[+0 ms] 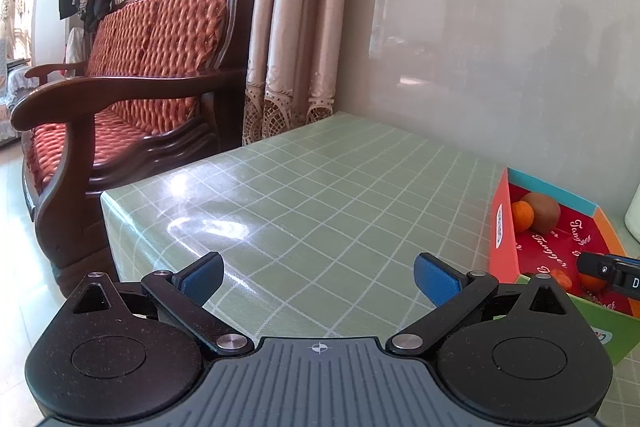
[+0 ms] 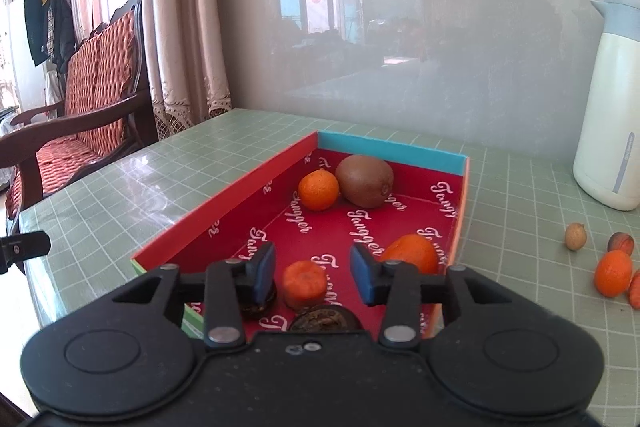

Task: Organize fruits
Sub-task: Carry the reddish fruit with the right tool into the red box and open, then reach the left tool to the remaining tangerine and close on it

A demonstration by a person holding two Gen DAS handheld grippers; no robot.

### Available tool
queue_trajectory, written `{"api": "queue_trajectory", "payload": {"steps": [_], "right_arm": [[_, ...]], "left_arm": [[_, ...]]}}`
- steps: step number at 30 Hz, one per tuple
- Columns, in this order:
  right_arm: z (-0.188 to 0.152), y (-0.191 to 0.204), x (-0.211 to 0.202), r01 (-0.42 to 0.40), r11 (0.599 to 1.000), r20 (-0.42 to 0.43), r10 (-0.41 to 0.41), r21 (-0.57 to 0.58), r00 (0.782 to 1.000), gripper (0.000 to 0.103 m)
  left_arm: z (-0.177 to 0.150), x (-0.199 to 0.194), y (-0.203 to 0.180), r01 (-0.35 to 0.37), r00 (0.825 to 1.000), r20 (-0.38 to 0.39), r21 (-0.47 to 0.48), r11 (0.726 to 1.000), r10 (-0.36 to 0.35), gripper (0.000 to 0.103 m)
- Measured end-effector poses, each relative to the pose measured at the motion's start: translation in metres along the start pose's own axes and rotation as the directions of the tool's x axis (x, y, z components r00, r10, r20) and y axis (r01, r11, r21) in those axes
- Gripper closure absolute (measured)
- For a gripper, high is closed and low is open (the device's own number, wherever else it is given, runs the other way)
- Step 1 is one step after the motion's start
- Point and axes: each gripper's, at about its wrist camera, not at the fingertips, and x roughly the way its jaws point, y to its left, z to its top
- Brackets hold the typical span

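Right claw (image 2: 312,277) open over the box (image 2: 240,195), tangerine (image 2: 305,284) between pads; left claw (image 1: 318,277) open.

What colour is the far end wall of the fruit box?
Blue far end wall, clearest in the right wrist view.

Each handheld unit, the left gripper (image 1: 318,277) and the right gripper (image 2: 313,273), has a matte black body with two round housings bearing raised discs. Black link bars pivot on silver rivets and carry blue textured pads (image 1: 434,281). The left unit's centre plate is ribbed grey with a white crosshair mark; the right unit's shows two small metal screws.
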Motion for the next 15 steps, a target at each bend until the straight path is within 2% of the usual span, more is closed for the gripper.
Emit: {"api": "queue_trajectory", "payload": {"steps": [2,5,10,12,15], "right_arm": [[0.002,-0.004,-0.004,0.013,1.000,0.016,-0.013,0.013,1.000,0.057],[0.004,-0.011,-0.012,0.049,0.999,0.051,-0.050,0.023,0.997,0.031],[0.006,-0.026,-0.026,0.093,0.994,0.084,-0.097,0.051,0.992,0.029],[0.006,-0.033,-0.032,0.116,0.991,0.091,-0.121,0.059,0.988,0.022],[0.003,-0.046,-0.042,0.157,0.985,0.101,-0.163,0.070,0.981,0.017]], "left_arm": [[-0.001,-0.001,-0.002,0.002,1.000,0.001,0.003,1.000,-0.002,0.002],[-0.001,-0.001,-0.005,0.008,1.000,-0.002,0.006,1.000,-0.008,0.002],[-0.002,-0.003,-0.017,0.026,1.000,-0.002,0.022,0.999,-0.026,0.002],[-0.002,-0.004,-0.024,0.036,0.999,-0.002,0.029,0.999,-0.036,0.002],[-0.003,-0.006,-0.035,0.057,0.998,-0.005,0.043,0.997,-0.057,0.002]]}}
